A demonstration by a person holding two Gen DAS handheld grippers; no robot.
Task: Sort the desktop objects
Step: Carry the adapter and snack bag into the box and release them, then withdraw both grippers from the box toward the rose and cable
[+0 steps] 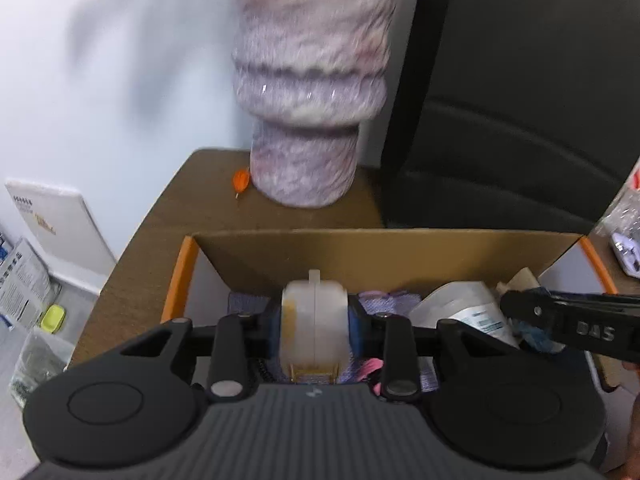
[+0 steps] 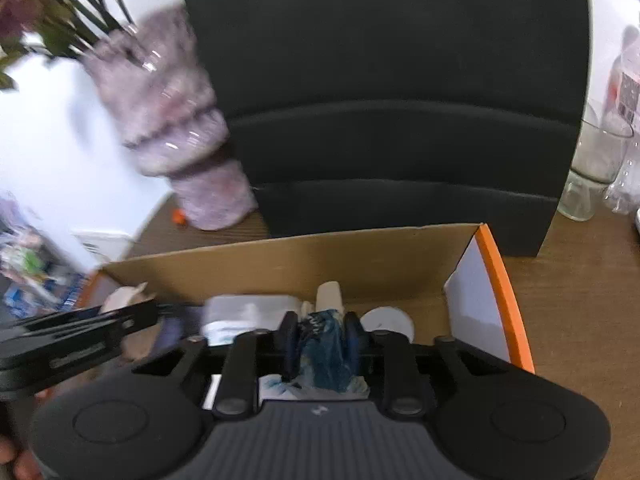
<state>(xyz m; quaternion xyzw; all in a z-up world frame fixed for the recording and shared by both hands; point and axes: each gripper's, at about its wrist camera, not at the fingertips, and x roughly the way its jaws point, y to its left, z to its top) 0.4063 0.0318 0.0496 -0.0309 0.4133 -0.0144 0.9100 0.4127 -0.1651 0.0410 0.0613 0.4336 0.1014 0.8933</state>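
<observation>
Two grippers are held over an open cardboard box [image 1: 384,248] with orange edges, which stands on a brown desk [image 1: 160,216]. The left gripper [image 1: 314,326] is closed on a translucent tape dispenser [image 1: 314,320], which is pressed between its blue pads above the box. The right gripper [image 2: 320,340] has a crumpled blue wrapper [image 2: 324,344] between its narrowly parted jaws; whether the pads press on it cannot be told. A white bottle [image 1: 464,312] is seen lying inside the box. Behind the box, a purple marbled vase [image 1: 308,120] and a black chair back [image 2: 400,100] are visible.
</observation>
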